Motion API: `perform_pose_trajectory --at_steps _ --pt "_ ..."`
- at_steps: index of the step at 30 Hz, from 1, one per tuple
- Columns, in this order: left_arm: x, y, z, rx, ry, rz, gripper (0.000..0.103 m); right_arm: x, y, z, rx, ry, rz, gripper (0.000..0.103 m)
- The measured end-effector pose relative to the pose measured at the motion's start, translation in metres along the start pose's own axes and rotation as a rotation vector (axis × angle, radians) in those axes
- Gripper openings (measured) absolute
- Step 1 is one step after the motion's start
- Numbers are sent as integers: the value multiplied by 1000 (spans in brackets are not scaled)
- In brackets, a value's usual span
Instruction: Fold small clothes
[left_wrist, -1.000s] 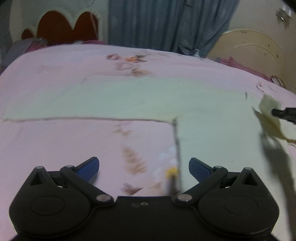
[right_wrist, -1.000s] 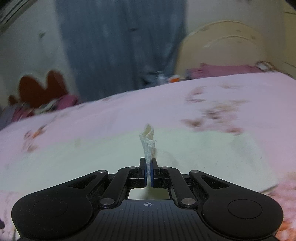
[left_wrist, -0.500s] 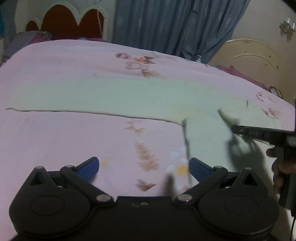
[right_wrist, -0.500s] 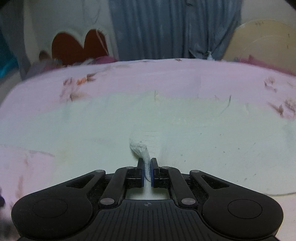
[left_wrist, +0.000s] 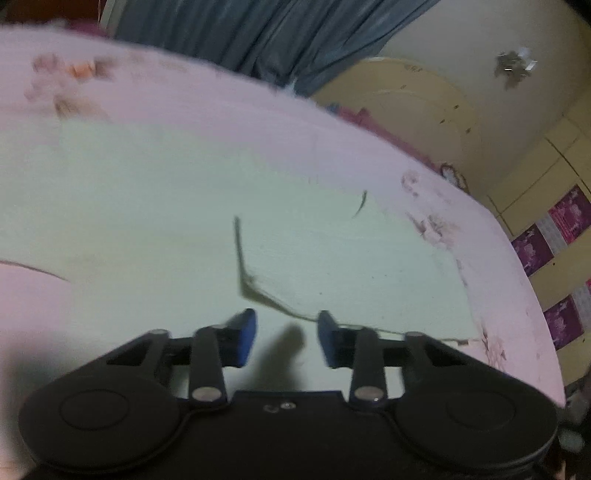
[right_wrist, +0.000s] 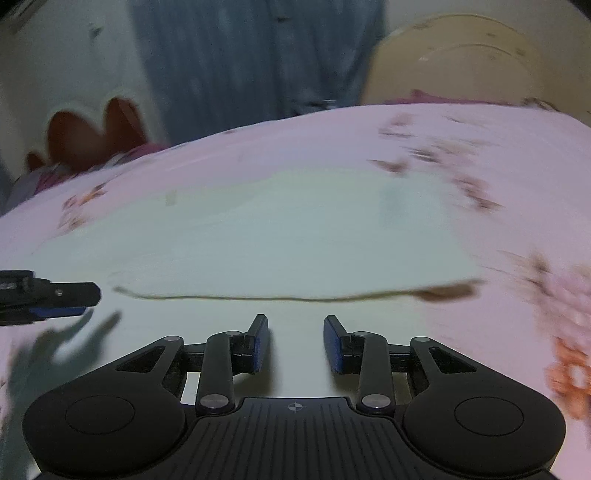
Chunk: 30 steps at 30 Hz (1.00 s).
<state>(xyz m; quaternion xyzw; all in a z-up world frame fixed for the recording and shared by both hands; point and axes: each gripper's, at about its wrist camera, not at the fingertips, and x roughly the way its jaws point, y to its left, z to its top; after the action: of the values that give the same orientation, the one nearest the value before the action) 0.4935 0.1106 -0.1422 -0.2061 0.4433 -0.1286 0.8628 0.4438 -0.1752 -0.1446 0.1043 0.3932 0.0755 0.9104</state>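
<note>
A pale cream garment (left_wrist: 155, 206) lies flat on the pink flowered bedsheet (left_wrist: 229, 110). A folded flap of it (left_wrist: 332, 273) lies on top, its corner just beyond my left gripper (left_wrist: 286, 338), which is open and empty above the cloth. In the right wrist view the garment (right_wrist: 277, 236) spreads ahead, its folded edge (right_wrist: 295, 297) just beyond my right gripper (right_wrist: 295, 341), which is open and empty. The left gripper's fingers (right_wrist: 62, 297) show at the left edge of that view, low over the cloth.
A blue curtain (left_wrist: 266, 33) hangs behind the bed. A cream headboard (left_wrist: 406, 107) stands at the far right, a red scalloped one (right_wrist: 92, 133) at the far left. Pink cloth (right_wrist: 436, 96) lies by the cream headboard. The bed's right edge (left_wrist: 532, 295) drops to a tiled floor.
My right gripper has opened and let go of the cloth it pinched; the flap now lies folded on the garment. My left gripper has moved right over the garment and narrowed its opening.
</note>
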Motion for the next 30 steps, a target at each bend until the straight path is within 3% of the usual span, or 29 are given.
perform_pose_trajectory --at_steps 3,4,6,8,13,22,27,28,30 --pt "19 -6 0 -20 -7 4 5 -2 -25 1 50 1 -23 34" --pt "24 -8 1 -17 -17 2 3 -2 -32 2 69 2 -24 34" --pt "25 -13 3 -4 -38 5 3 -1 -42 3 104 1 -10 34" --pt "17 -16 6 24 -80 9 2 0 -48 4 114 3 -7 26" --pt "-15 1 15 41 -166 57 2 4 -48 8 109 6 -7 25" --pt "-30 32 13 34 -170 106 2 5 -46 5 89 10 -20 25" --pt "-48 24 7 93 -308 130 2 7 -48 7 86 19 -36 25" --pt "-49 23 8 110 -311 139 2 7 -48 7 85 20 -36 25" --pt "-39 28 9 125 -238 160 2 7 -48 6 84 19 -39 25"
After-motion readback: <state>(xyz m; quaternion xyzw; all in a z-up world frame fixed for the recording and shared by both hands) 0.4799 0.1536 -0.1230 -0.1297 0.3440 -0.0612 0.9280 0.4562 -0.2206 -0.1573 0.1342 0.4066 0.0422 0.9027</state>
